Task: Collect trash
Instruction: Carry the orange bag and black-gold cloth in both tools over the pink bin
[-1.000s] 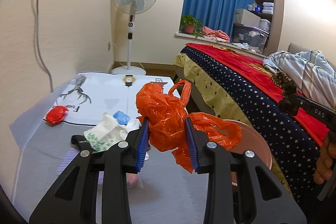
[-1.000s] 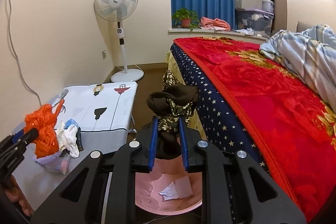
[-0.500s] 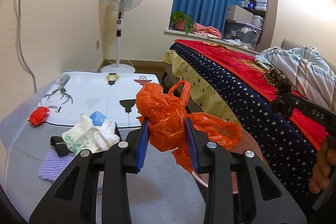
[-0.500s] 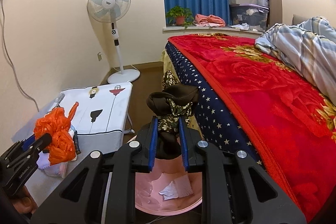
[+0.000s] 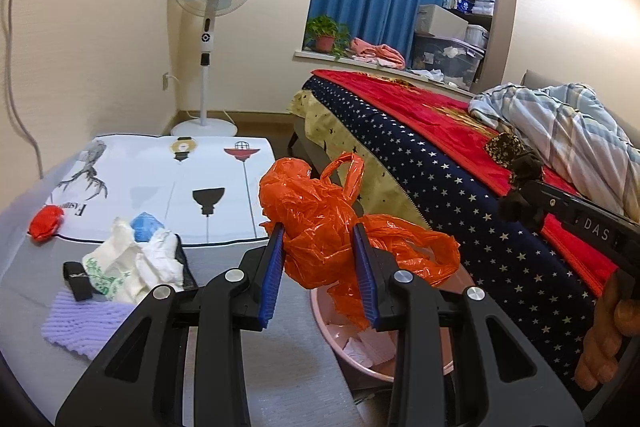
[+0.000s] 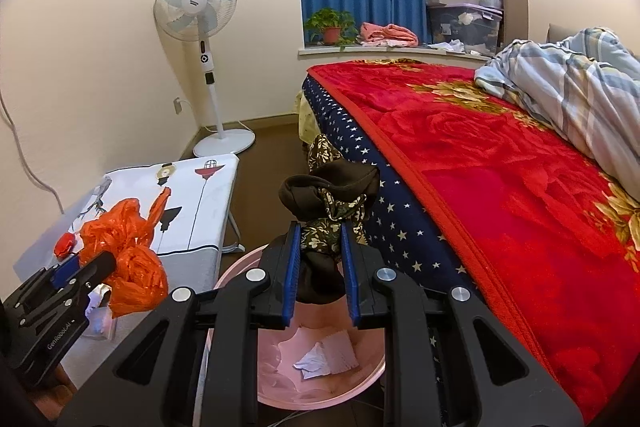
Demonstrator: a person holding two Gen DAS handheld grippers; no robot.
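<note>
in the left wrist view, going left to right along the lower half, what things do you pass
red crumpled scrap → purple knit cloth → white plastic bag → orange plastic bag in the left gripper → right gripper holding dark cloth

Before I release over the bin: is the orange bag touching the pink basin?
Cannot tell. In the left wrist view the orange bag, clamped in the left hand-held gripper, overlaps the pink basin rim; no gap or contact shows plainly.
</note>
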